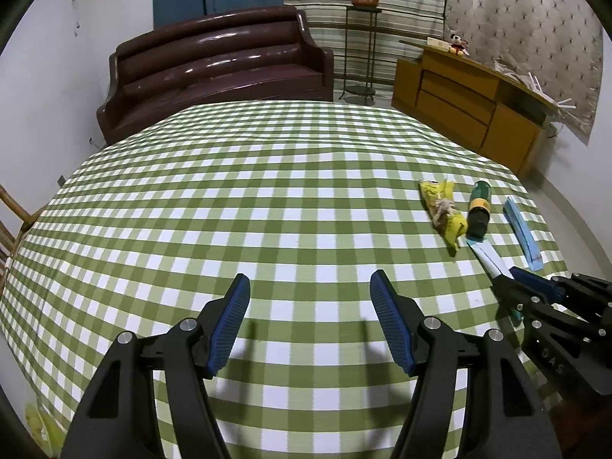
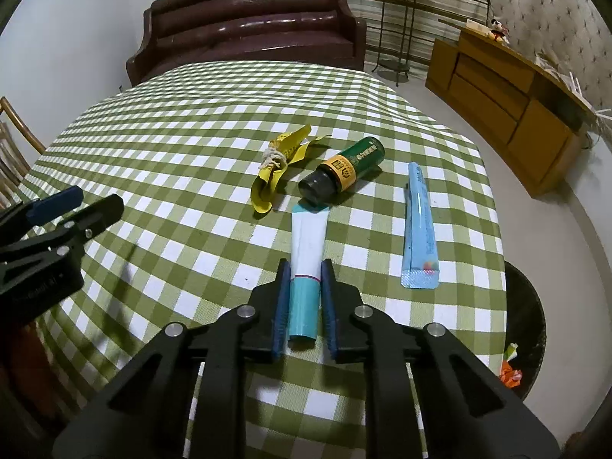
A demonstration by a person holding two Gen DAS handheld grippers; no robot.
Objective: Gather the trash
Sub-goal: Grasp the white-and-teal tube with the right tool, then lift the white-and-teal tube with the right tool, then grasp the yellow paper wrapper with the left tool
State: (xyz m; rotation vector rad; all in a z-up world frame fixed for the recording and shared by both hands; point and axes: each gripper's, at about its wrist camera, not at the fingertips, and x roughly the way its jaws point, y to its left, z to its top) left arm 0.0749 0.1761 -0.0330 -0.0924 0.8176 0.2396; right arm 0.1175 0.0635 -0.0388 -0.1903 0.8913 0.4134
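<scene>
**Four pieces of trash on the checked cloth, one gripped**

Four items lie toward the right side of the green-and-white checked tablecloth [image 2: 183,145]: a crumpled yellow wrapper [image 2: 273,174] tied with string, a green bottle [image 2: 340,172] on its side with its dark cap toward the camera, a long blue sachet [image 2: 420,225], and a white-and-teal tube [image 2: 306,267].

Right gripper [image 2: 305,267]: angled down at the table, jaws drawn narrow, both blue pads pressed against the sides of the tube near its teal end. The tube's white crimped end points away, just short of the bottle's cap. No earlier view to compare.

Left gripper [image 1: 310,287]: angled down over bare cloth, well left of the trash, jaws wide apart with nothing between them. Its shadow falls on the checks just beneath.

Sachet sits apart, to the right of the tube. Wrapper lies just left of the bottle.

Below the table's right edge, a dark round bin [image 2: 531,329] holds orange and pale scraps.
</scene>
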